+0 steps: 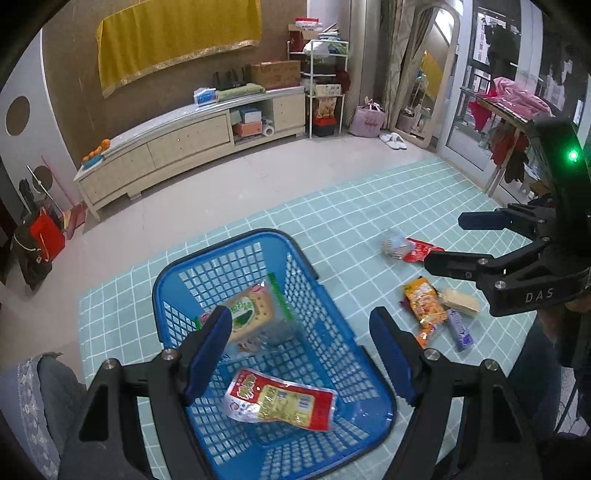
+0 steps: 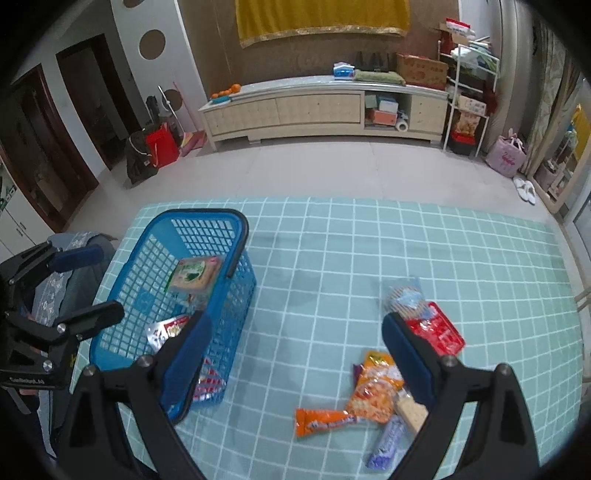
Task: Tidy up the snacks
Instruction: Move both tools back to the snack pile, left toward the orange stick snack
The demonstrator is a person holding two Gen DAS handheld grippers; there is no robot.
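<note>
A blue plastic basket [image 1: 354, 365] with a holey grid wall and a dark handle [image 1: 291, 240] sits in the lower middle of the left wrist view, on a soft green cloth [image 1: 332, 206] with white squares. Inside it lie two shiny packets: a red and yellow packet [image 1: 280, 400] flat on the bottom, and a green and tan packet [image 1: 251, 314] leaning on the far wall.

The left gripper [image 1: 299, 354] hangs over the basket. Its black arms end in blue pads, wide apart, with nothing between them.

To the right of the basket, more snacks lie loose on the cloth. In the right wrist view, low and right of middle, there is a crinkly orange bag [image 2: 375, 387], a long orange bar [image 2: 325, 421], a purple bar [image 2: 386, 439], a pale square cracker pack [image 2: 410, 410], a flat red packet [image 2: 439, 330] and a round clear pack [image 2: 402, 295].

The right gripper [image 2: 295, 354] is above the cloth between the basket and these snacks. Its blue pads are also spread apart and hold nothing.

Far back, a long cream cabinet [image 2: 317, 107] stands by the wall under a yellow cloth [image 2: 321, 16].
</note>
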